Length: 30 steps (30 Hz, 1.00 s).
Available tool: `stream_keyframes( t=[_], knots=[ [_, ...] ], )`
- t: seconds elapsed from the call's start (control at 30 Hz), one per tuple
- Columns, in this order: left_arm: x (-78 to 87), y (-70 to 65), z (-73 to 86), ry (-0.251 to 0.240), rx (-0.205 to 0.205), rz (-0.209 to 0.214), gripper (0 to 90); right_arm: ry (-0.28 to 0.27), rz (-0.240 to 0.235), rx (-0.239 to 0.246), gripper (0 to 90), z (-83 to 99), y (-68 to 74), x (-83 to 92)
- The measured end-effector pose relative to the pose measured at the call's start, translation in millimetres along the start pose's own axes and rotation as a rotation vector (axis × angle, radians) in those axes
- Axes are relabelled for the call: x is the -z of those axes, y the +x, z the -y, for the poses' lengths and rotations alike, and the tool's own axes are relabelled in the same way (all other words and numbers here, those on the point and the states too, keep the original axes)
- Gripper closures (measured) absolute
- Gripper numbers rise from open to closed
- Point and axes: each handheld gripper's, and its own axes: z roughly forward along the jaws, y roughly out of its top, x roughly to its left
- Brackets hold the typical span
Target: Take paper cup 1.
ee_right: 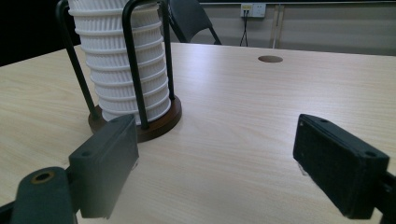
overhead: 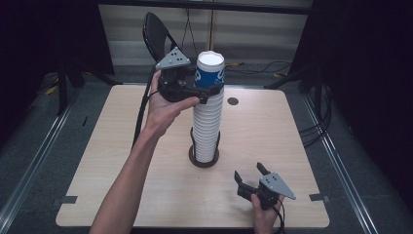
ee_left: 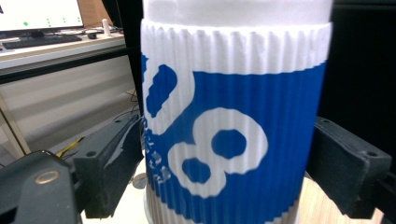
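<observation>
A tall stack of white ribbed paper cups point(overhead: 208, 126) point(ee_right: 126, 65) stands in a black wire holder on a round brown base point(overhead: 203, 162) point(ee_right: 159, 123) at the table's middle. The top cup point(overhead: 210, 70) point(ee_left: 233, 116) carries a blue and white print. My left gripper point(overhead: 209, 90) point(ee_left: 229, 172) is shut on this top cup, one jaw pressed on each side, high above the table. My right gripper point(overhead: 249, 171) point(ee_right: 217, 140) is open near the front right of the table, with nothing between its jaws, pointing toward the holder.
The light wooden table point(overhead: 272, 126) has a round cable hole point(overhead: 233, 101) point(ee_right: 270, 59) behind the stack. A black chair point(overhead: 155, 29) stands beyond the far edge. A desk with a monitor point(ee_left: 42, 14) shows far off in the left gripper view.
</observation>
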Motion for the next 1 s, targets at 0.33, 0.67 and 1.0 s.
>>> stream_keyframes(
  t=[0.33, 0.67, 1.0],
  knots=[
    [-10.7, -2.0, 1.8, 0.035, 0.002, -0.014, 17.6, -0.001, 0.0, -0.004, 13.5, 0.1, -0.3, 0.3],
    [-7.2, -3.7, -3.9, 0.018, -0.012, -0.019, 18.5, -0.002, -0.001, -0.008, 13.5, 0.1, -0.3, 0.5],
    [-9.7, -3.0, -5.0, 0.003, 0.002, -0.009, 19.0, -0.01, -0.001, -0.011, 13.5, 0.3, -0.9, 0.5]
  ],
)
